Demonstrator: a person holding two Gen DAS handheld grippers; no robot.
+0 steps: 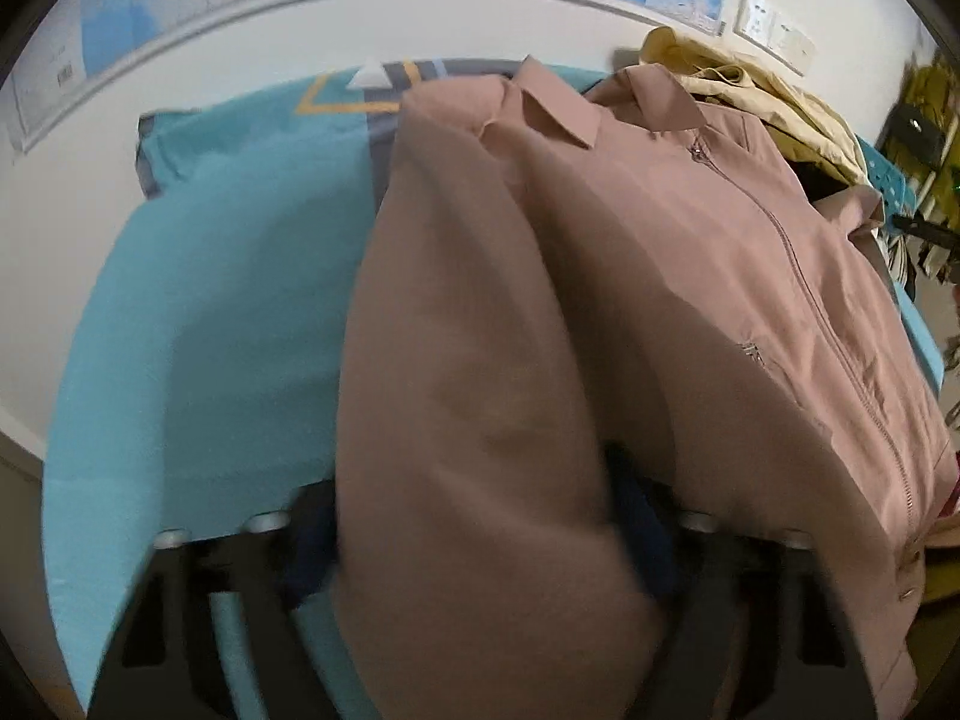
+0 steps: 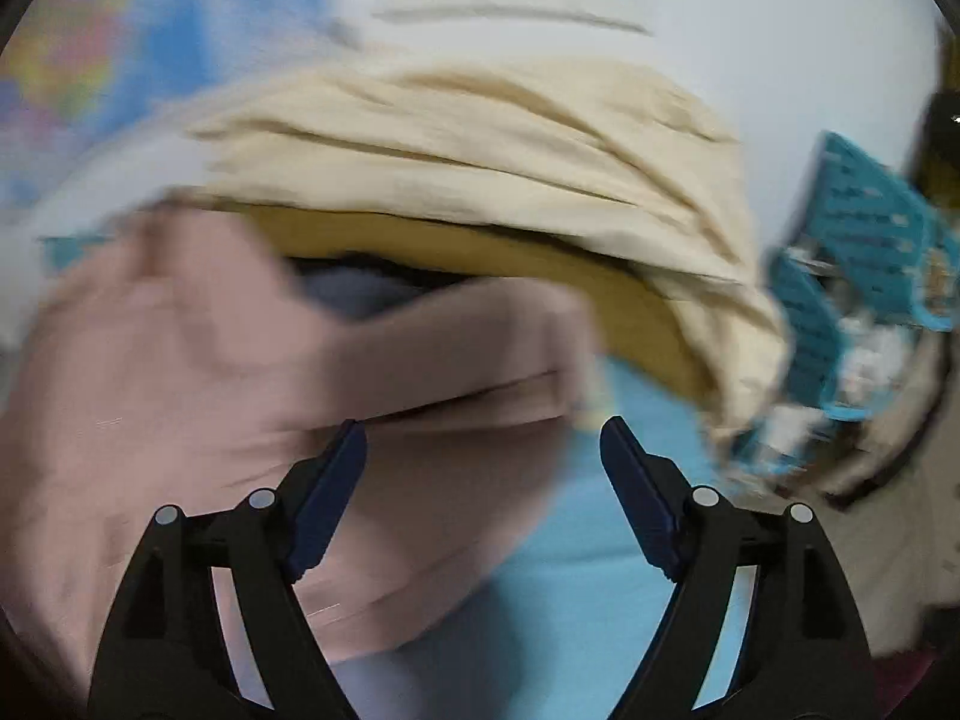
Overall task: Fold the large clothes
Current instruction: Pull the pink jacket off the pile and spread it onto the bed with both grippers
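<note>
On the near part of the turquoise sheet (image 1: 198,300), the left gripper (image 1: 480,552) pinches a fold of the pink zip jacket (image 1: 630,276), while the right gripper (image 2: 483,480) stands wide open, empty, before a cream garment pile (image 2: 480,138).

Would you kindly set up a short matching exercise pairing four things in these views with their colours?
Things:
1. jacket with a zip
2. sheet under the jacket
3. crumpled garment piled behind the jacket
4. pads of the right gripper

Colours:
A. dark blue
B. cream
C. dusty pink
D. turquoise

Pairs: 1-C, 2-D, 3-B, 4-A
</note>
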